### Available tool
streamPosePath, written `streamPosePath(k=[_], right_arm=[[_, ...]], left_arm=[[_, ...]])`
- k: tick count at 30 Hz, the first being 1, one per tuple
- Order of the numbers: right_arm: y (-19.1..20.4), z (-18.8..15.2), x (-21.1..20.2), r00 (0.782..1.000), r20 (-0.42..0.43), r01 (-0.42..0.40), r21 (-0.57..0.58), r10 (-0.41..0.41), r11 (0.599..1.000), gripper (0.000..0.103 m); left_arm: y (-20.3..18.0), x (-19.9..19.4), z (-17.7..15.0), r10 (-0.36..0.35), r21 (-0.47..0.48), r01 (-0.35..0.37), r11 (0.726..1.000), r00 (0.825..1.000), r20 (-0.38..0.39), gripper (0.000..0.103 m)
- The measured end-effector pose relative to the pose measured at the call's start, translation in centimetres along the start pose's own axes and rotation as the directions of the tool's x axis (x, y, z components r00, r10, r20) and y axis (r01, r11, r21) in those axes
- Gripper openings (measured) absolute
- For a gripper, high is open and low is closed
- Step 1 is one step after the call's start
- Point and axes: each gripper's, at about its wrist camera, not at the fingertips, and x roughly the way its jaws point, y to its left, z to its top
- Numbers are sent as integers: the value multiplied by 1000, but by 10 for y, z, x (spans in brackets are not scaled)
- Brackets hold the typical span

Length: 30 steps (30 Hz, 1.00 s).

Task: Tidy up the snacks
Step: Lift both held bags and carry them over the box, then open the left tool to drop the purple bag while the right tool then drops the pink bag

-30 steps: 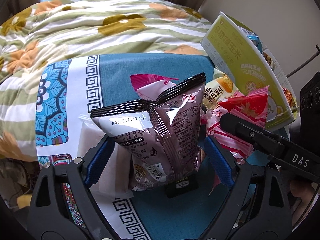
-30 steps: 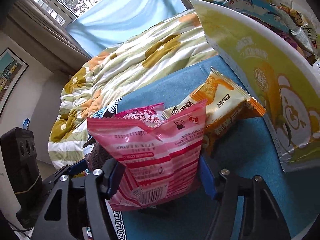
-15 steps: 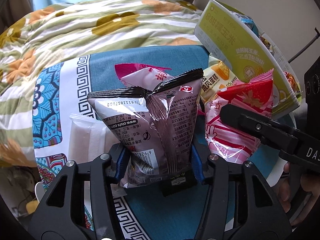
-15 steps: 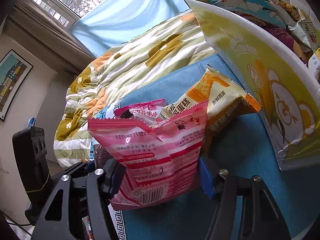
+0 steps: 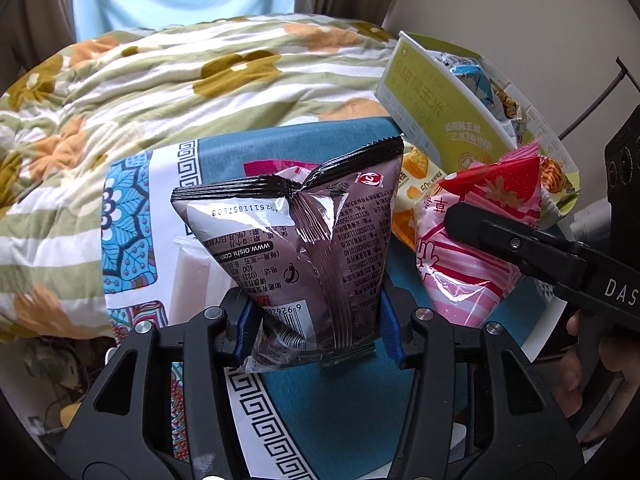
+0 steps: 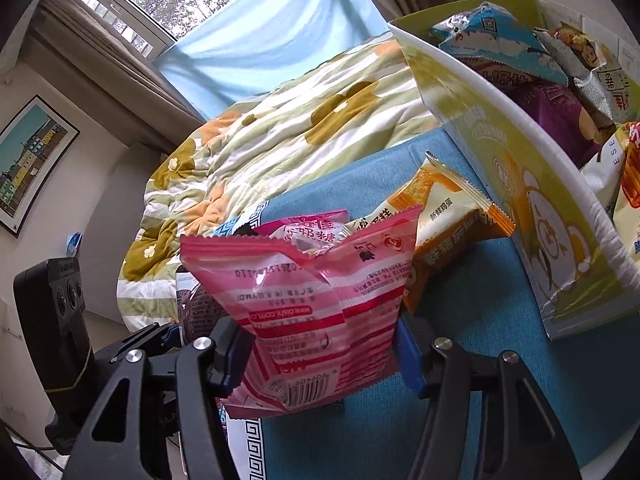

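Crinkled foil, brown with a black seal — that is the brown snack bag (image 5: 304, 252) the left gripper (image 5: 314, 320) has just closed its jaws on, its blue pads pinching the lower sides so the bag stands upright, seemingly just clear of the teal cloth (image 5: 328, 408). The right gripper (image 6: 320, 354) has likewise been closing and now clamps the pink striped bag (image 6: 316, 300) by its bottom half. The step in hand looks like the lift after a double pick; what comes next, by my reading, is carrying both bags rightward to the green carton (image 6: 532, 216) and getting them over its white-edged wall before letting go. That carton already holds a blue packet (image 6: 488, 36), a purple one (image 6: 556, 108) and several more, so room looks tight. An orange cake packet (image 6: 444, 220) and a pink candy bag (image 6: 308, 228) still lie on the cloth beside it.
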Motion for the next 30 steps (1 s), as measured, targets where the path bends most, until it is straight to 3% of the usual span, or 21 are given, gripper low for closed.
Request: streamPosePath(k=[9, 15, 21, 30], right_arm=[[17, 13, -66, 994, 107, 5, -35, -1, 999, 57], [6, 37, -117, 981, 193, 22, -77, -7, 997, 57], [-37, 70, -159, 972, 231, 66, -117, -38, 991, 57], [-119, 106, -202, 964, 255, 104, -118, -71, 987, 57]], left_arm=[[-24, -57, 34, -22, 20, 21, 1000, 994, 105, 46], [-71, -76, 77, -41, 41, 34, 999, 983, 179, 46], [-140, -60, 118, -113, 29, 109, 994, 970, 214, 47], [-230, 10, 156, -111, 4, 111, 994, 984, 139, 47]])
